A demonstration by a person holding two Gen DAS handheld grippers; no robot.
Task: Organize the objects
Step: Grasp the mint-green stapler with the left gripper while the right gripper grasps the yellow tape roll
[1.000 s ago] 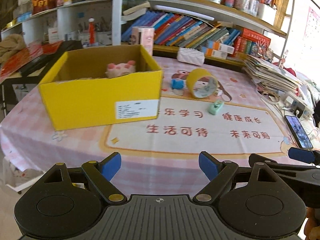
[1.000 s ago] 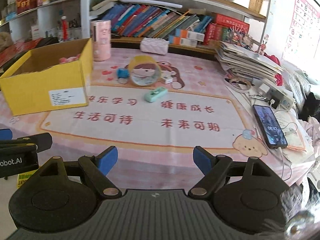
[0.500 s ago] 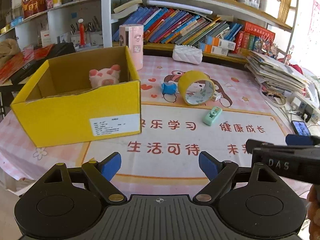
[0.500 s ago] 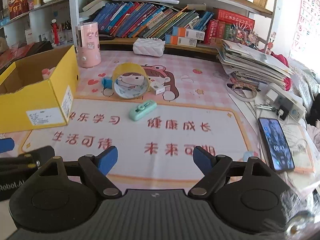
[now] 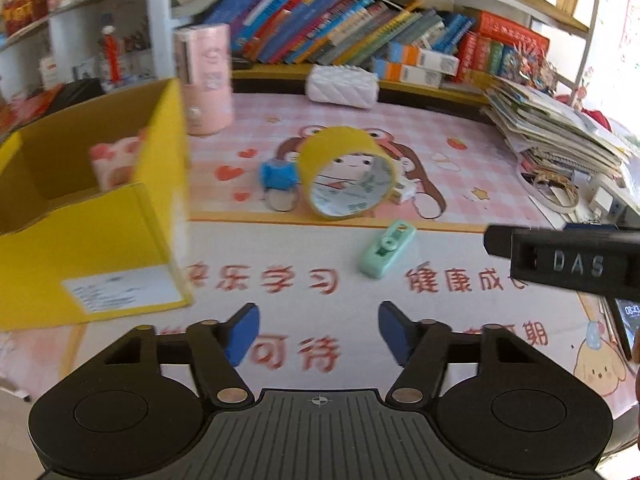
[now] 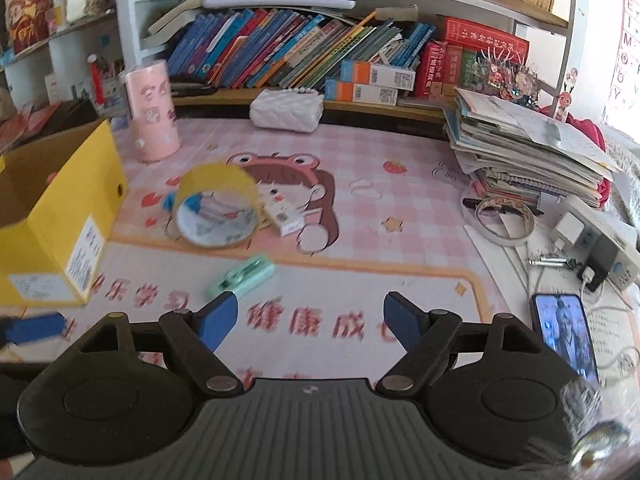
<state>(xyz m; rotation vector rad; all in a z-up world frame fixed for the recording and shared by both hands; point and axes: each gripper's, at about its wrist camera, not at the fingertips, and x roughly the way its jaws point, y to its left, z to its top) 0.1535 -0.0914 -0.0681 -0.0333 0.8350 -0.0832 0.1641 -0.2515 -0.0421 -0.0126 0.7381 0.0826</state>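
A yellow cardboard box stands open at the left with a pink plush toy inside; it also shows in the right wrist view. A yellow tape roll lies on its side mid-table. Beside it are a small blue toy, a mint green correction tape and a small white box. My left gripper is open and empty, short of the correction tape. My right gripper is open and empty, just right of the correction tape.
A pink cylinder and a white quilted pouch stand at the back by the bookshelf. A stack of books, a white tape ring, a power strip and a phone lie at the right.
Both grippers have moved forward over the table toward the tape roll and correction tape. The box has slid toward the left of both views. Both stay open.
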